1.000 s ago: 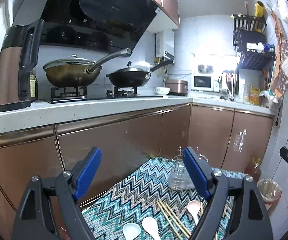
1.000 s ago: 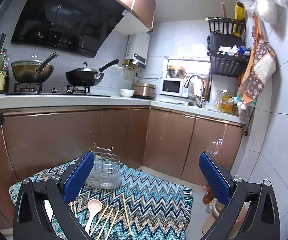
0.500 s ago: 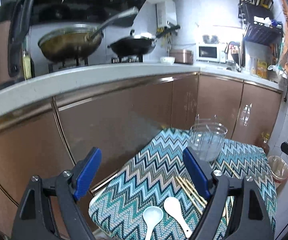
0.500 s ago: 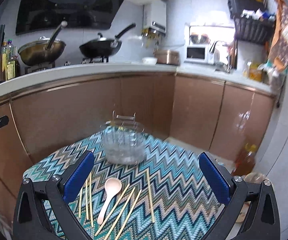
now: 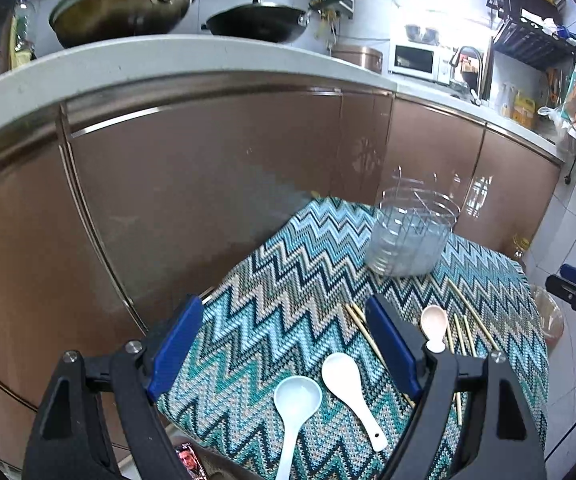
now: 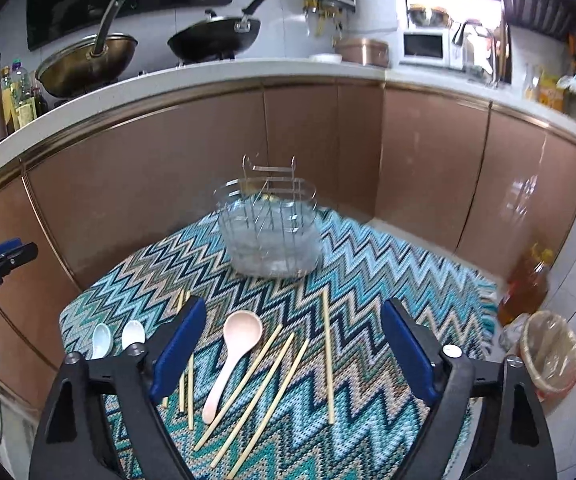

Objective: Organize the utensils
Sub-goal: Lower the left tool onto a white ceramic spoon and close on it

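A zigzag-patterned cloth (image 5: 272,312) (image 6: 388,280) covers a small table. On it stands a clear utensil holder with a wire insert (image 5: 412,236) (image 6: 272,236). A pale blue spoon (image 5: 294,408) and a white spoon (image 5: 352,388) lie near the front, below my left gripper (image 5: 284,352), which is open and holds nothing. A pink spoon (image 6: 230,356) (image 5: 434,326) and several bamboo chopsticks (image 6: 272,384) lie beneath my right gripper (image 6: 292,352). Its jaws are closing, still wide apart above the cloth, with nothing pressed between them.
Brown cabinet doors (image 5: 208,184) and a white counter (image 6: 208,76) with pans rise close behind the table. A lined waste bin (image 6: 548,356) and an oil bottle (image 6: 528,284) stand on the floor to the right. The other gripper shows at each view's edge.
Both grippers have come down and tilted toward the table, so the spoons and chopsticks now fill the lower view. The right gripper's jaws have narrowed a little.
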`<move>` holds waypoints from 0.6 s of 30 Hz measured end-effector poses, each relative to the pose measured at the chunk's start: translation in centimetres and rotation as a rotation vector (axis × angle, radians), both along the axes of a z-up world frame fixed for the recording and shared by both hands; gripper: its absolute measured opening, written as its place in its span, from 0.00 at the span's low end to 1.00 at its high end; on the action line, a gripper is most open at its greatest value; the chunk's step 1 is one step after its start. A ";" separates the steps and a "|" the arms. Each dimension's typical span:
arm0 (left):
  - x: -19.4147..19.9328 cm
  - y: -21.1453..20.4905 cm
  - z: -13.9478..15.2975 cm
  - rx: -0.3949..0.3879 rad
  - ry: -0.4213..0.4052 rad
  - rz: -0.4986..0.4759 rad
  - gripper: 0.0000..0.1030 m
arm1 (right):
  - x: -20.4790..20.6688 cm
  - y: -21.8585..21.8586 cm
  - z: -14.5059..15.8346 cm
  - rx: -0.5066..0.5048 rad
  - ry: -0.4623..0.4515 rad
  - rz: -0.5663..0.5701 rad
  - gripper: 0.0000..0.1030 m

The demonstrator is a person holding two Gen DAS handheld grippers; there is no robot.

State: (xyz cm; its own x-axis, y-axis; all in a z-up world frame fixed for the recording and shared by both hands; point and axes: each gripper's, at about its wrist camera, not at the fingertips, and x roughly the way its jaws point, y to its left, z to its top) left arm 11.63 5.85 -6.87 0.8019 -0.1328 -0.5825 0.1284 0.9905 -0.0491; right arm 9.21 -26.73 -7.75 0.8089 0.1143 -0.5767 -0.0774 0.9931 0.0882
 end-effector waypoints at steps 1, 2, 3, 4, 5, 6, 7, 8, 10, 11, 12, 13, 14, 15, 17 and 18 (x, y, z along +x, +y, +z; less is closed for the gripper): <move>0.2 0.1 -0.3 -0.007 0.013 -0.005 0.80 | 0.2 0.0 -0.1 0.009 0.012 0.005 0.79; 0.4 0.2 -0.6 -0.013 0.025 -0.007 0.80 | 0.5 -0.1 -0.4 0.017 0.025 0.010 0.76; 0.6 0.3 -0.9 -0.021 0.038 -0.009 0.80 | 0.7 -0.2 -0.6 0.027 0.039 0.017 0.73; 0.9 0.4 -1.1 -0.031 0.054 -0.012 0.80 | 0.9 -0.3 -0.7 0.036 0.050 0.023 0.72; 1.1 0.4 -1.3 -0.038 0.065 -0.015 0.80 | 1.2 -0.3 -0.9 0.042 0.061 0.029 0.70; 1.4 0.4 -1.6 -0.049 0.082 -0.023 0.80 | 1.4 -0.3 -1.1 0.048 0.073 0.035 0.69; 1.6 0.3 -1.8 -0.056 0.092 -0.029 0.80 | 1.7 -0.3 -1.3 0.053 0.084 0.043 0.67; 1.8 0.2 -2.0 -0.063 0.103 -0.036 0.80 | 1.9 -0.3 -1.5 0.056 0.092 0.049 0.65; 2.3 -0.2 -2.6 -0.080 0.132 -0.054 0.80 | 2.4 -0.2 -1.8 0.057 0.108 0.060 0.61; 2.5 -0.3 -2.8 -0.087 0.143 -0.060 0.79 | 2.7 -0.3 -2.0 0.059 0.117 0.067 0.58; 2.8 -0.6 -3.1 -0.094 0.156 -0.068 0.79 | 2.9 -0.2 -2.2 0.064 0.127 0.075 0.55; 3.1 -0.8 -3.3 -0.102 0.171 -0.078 0.79 | 3.2 -0.3 -2.4 0.067 0.134 0.081 0.53; 3.4 -0.9 -3.6 -0.107 0.182 -0.086 0.79 | 3.5 -0.3 -2.6 0.074 0.144 0.089 0.48; 3.7 -1.1 -3.8 -0.113 0.194 -0.093 0.79 | 3.8 -0.4 -2.8 0.081 0.153 0.097 0.44; 4.4 -1.4 -4.3 -0.125 0.220 -0.105 0.79 | 4.2 -0.7 -3.1 0.095 0.172 0.108 0.39; 4.7 -1.5 -4.4 -0.128 0.227 -0.108 0.79 | 4.4 -0.9 -3.2 0.104 0.181 0.111 0.36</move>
